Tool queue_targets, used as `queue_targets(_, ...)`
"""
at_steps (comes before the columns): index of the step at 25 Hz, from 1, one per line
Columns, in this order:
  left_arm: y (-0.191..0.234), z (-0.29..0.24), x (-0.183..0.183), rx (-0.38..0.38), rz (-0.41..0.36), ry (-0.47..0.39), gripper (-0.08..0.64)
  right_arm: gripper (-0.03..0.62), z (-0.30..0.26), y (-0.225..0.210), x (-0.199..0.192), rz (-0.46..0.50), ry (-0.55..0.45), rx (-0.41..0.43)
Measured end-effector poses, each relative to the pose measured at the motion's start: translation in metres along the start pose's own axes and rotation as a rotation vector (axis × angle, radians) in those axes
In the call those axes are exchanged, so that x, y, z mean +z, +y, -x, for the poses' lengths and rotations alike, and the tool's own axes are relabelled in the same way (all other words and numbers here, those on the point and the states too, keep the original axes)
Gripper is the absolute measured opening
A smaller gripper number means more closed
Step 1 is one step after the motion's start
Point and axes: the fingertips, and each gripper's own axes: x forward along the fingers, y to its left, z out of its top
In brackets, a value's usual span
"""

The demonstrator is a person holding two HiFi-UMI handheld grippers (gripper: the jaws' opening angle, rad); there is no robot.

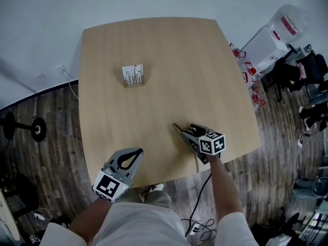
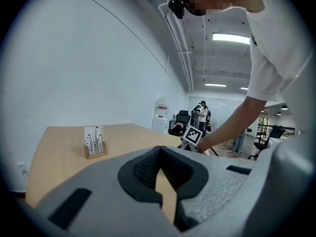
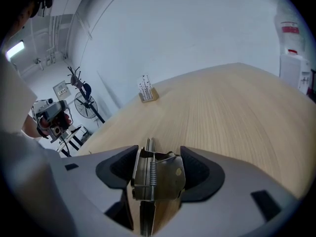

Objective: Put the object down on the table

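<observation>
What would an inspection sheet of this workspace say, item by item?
Surface: light wooden table.
Job's things: metal spring tool between the right gripper's pads, touching both, its tip pointing across the table.
Clutter: card stand, upright, apart from both grippers.
Grippers: left gripper shut, empty; right gripper closed on the tool.
Cables: black cable hangs from the right gripper to the floor.
Surroundings: wooden floor; black weight left of the table; office chairs on the right.

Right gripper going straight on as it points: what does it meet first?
The right gripper would likely meet the table just ahead, its metal spring tool's tip first; depth unclear.
</observation>
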Motion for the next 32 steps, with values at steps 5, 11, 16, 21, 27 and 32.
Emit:
queue_targets(5,0.001,0.001,0.000,0.008,-0.001,0.001,0.005,0.261,-0.004,-0.006,-0.001,0.010,0.007,-0.019)
queue_targets(11,0.006,0.002,0.001,0.019,-0.006,-0.001,0.005,0.261,-0.011,-0.010,0.005,0.003,0.002,-0.021)
queue_targets(16,0.009,0.001,0.000,0.030,0.003,0.004,0.005,0.261,-0.015,-0.012,0.009,0.015,0.007,-0.016)
queue_targets(21,0.008,0.000,0.002,0.033,0.001,-0.003,0.005,0.261,-0.016,-0.012,0.007,0.006,0.002,-0.031)
queue_targets(27,0.004,0.000,0.004,0.028,-0.008,-0.002,0.005,0.267,-0.015,-0.013,0.009,0.011,-0.011,-0.078)
queue_targets(32,-0.003,0.000,0.003,0.020,-0.013,-0.001,0.005,0.275,-0.009,-0.012,0.014,-0.003,-0.055,-0.099)
